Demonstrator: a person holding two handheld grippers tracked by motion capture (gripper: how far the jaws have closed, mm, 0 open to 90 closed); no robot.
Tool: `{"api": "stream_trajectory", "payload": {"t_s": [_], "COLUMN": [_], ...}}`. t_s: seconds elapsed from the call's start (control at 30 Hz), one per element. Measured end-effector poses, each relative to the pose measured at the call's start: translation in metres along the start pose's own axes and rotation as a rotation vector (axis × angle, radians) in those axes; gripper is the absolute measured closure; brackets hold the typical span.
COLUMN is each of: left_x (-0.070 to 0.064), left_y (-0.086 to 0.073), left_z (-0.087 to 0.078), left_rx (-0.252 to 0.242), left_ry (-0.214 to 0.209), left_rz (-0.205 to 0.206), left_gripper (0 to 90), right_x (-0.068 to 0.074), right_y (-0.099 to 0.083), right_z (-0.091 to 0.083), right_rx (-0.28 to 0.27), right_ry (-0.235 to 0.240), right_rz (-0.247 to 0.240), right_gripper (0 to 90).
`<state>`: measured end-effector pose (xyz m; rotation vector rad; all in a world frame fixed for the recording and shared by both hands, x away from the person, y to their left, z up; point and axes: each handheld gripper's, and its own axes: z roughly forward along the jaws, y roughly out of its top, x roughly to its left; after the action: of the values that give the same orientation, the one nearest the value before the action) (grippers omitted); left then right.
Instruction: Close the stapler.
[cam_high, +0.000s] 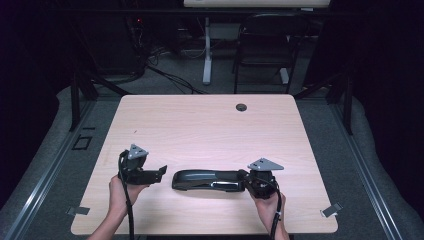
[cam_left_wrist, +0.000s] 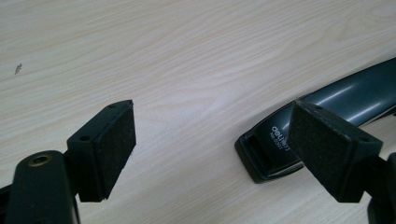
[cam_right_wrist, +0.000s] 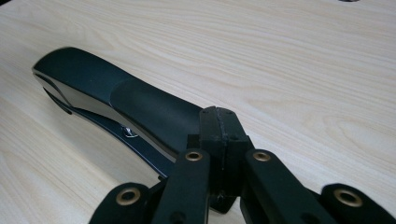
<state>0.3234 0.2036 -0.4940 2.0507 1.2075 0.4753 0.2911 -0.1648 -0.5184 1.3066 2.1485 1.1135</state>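
1. We see a long black stapler (cam_high: 207, 179) lying flat on the pale wood tabletop (cam_high: 210, 125), between the two grippers.
2. Our right gripper (cam_high: 246, 176) has its jaws pressed together; they sit at the stapler's near end, and we cannot tell whether they pinch any part of it.
3. In the right gripper view the stapler (cam_right_wrist: 116, 100) stretches away from the shut jaws, up and to the left, its glossy top catching light.
4. Our left gripper (cam_high: 161, 172) holds its jaws spread wide, with bare tabletop between the pads and nothing gripped.
5. In the left gripper view the stapler's end (cam_left_wrist: 275, 149) lies just behind the right-hand jaw, partly hidden by that pad.
6. White writing there reads "deli", with a smaller line below starting "No."; we cannot read the rest.
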Motion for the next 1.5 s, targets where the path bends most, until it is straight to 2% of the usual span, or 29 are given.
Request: {"api": "stream_trajectory", "payload": {"t_s": [0.3,0.6,0.8,0.97,1.07,1.33,1.4,1.5], "left_x": [0.0,0.001,0.001,0.001,0.002,0.004,0.004,0.004], "left_y": [0.0,0.0,0.0,0.0,0.0,-0.001,-0.001,-0.001], "left_z": [0.0,-0.001,-0.001,-0.001,-0.001,0.002,0.001,0.002], "left_rx": [-0.001,-0.009,-0.01,-0.013,-0.008,0.018,0.017,0.016], "left_ry": [0.0,0.004,0.003,0.003,0.002,-0.003,-0.003,-0.005], "left_rz": [0.0,0.0,0.0,-0.002,-0.002,-0.005,-0.006,-0.009], "left_gripper": [15.9,15.8,15.7,15.4,15.2,13.0,12.7,12.5], "right_x": [0.0,0.001,0.0,-0.006,-0.012,-0.038,-0.044,-0.056], "right_y": [0.0,0.012,0.019,0.024,0.026,0.024,0.022,0.018], "right_z": [-0.001,-0.01,-0.012,-0.015,-0.02,-0.035,-0.04,-0.045], "right_rx": [-0.014,-0.036,-0.01,0.007,0.013,0.046,0.066,0.082], "right_ry": [0.006,0.025,0.024,0.025,0.001,-0.031,-0.054,-0.054], "right_rz": [0.009,-0.002,-0.012,-0.013,-0.012,0.048,0.062,0.091], "right_gripper": [90.0,88.6,83.3,76.0,69.9,48.2,42.8,34.2]}}
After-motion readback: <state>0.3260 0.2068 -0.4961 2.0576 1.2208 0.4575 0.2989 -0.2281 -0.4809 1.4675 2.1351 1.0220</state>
